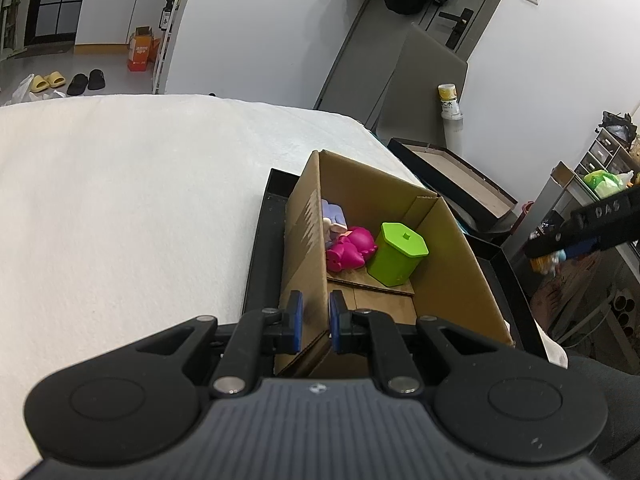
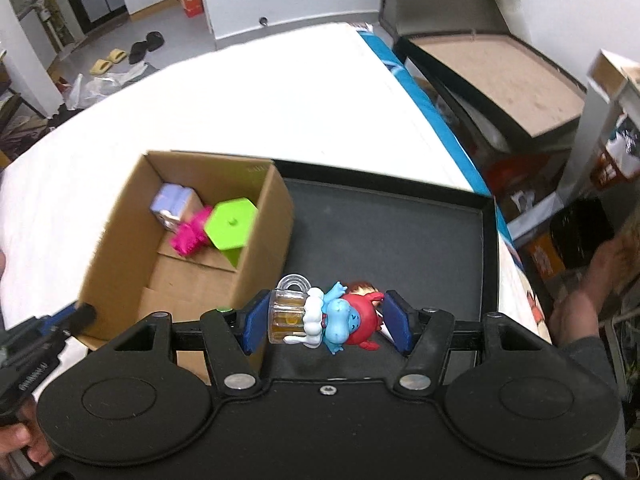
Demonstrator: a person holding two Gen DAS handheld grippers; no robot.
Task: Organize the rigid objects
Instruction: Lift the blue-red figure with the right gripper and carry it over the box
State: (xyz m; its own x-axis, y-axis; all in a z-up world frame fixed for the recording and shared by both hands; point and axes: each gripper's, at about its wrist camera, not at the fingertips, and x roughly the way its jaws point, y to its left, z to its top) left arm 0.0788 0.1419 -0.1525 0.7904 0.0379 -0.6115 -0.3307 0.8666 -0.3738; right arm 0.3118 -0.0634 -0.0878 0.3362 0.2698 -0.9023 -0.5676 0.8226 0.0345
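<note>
A cardboard box [image 1: 452, 264] stands on a black tray [image 1: 260, 264]. It holds a green hexagonal container [image 1: 396, 254], a pink toy [image 1: 350, 250] and a lavender item [image 1: 334, 214]. My left gripper [image 1: 316, 308] is shut on the box's near wall, one blue pad on each side. My right gripper [image 2: 326, 316] is shut on a toy figure [image 2: 340, 320] made of a blue character, a red part and a clear mug. It hangs above the bare tray floor [image 2: 380, 232], to the right of the box [image 2: 120, 240]. The left wrist view shows this gripper at the right edge [image 1: 560, 248].
A white cloth [image 1: 120, 200] covers the table left of and behind the tray. An open black box with a brown bottom [image 2: 500, 64] sits off the table's right edge among clutter. A person's hand [image 2: 580, 300] is at the right.
</note>
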